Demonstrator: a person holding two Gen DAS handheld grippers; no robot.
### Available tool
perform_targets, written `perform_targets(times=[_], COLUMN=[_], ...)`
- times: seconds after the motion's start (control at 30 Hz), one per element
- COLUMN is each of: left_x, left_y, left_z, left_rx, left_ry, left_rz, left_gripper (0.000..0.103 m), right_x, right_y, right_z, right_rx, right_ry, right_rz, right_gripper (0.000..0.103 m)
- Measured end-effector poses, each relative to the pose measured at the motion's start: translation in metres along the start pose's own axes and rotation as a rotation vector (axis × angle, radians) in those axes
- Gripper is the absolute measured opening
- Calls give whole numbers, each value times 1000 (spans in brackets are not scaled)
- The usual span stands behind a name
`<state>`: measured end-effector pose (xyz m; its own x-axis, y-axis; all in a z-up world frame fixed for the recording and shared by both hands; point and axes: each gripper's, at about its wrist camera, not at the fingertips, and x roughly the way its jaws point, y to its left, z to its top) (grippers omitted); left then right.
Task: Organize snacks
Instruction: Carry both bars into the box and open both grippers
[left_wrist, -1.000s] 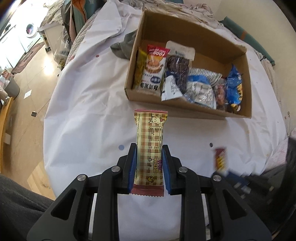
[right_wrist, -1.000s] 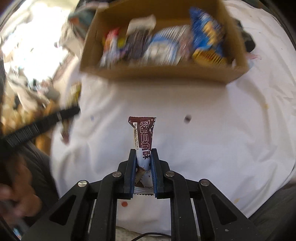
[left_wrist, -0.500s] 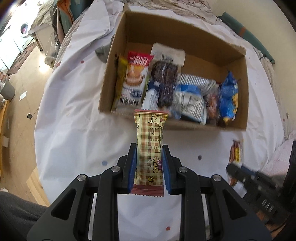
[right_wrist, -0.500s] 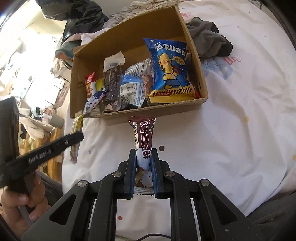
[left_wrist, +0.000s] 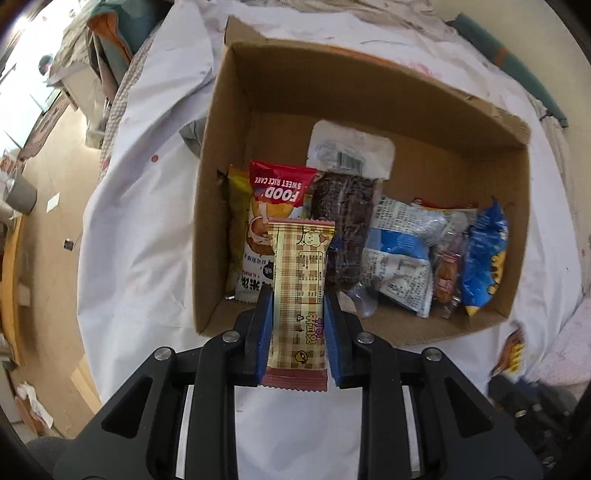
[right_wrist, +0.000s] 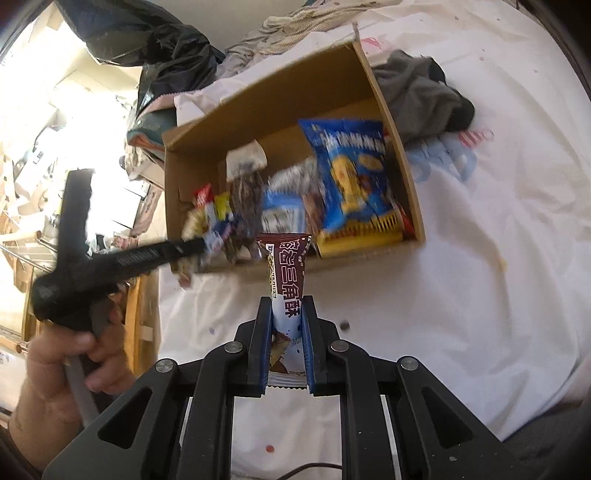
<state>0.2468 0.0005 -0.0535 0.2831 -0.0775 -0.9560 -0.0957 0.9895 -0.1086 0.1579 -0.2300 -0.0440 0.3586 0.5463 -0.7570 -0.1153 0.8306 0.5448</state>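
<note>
Plaid wafer bar (left_wrist: 298, 295) is clamped in the left gripper (left_wrist: 297, 314), its tip over the cardboard box (left_wrist: 207, 236) just ahead; the right gripper (right_wrist: 287, 325) pinches a brown crisp packet (right_wrist: 286, 280) short of the box. Snacks already crowd the near wall, so dropped bars could land on top or slide out.

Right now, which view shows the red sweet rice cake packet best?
The left wrist view: the red sweet rice cake packet sits sharp, label readable, in the cardboard box. The right wrist view shows only a blurred red corner.
</note>
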Motion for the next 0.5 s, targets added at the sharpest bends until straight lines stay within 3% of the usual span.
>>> perform_targets(times=[0.17, 0.33, 0.5], left_x=[11, 15, 6], left_y=[-7, -16, -20], left_z=[4, 13, 21], left_rx=[-2, -25, 12], left_ry=[-3, -7, -84], left_rz=[-15, -118, -57], left_gripper=[22, 22, 22], right_x=[9, 30, 51], right_y=[8, 14, 13], right_z=[36, 63, 72], right_rx=[-40, -83, -81], right_ry=[-31, -24, 2], right_rz=[-11, -25, 0], right_gripper=[15, 16, 16])
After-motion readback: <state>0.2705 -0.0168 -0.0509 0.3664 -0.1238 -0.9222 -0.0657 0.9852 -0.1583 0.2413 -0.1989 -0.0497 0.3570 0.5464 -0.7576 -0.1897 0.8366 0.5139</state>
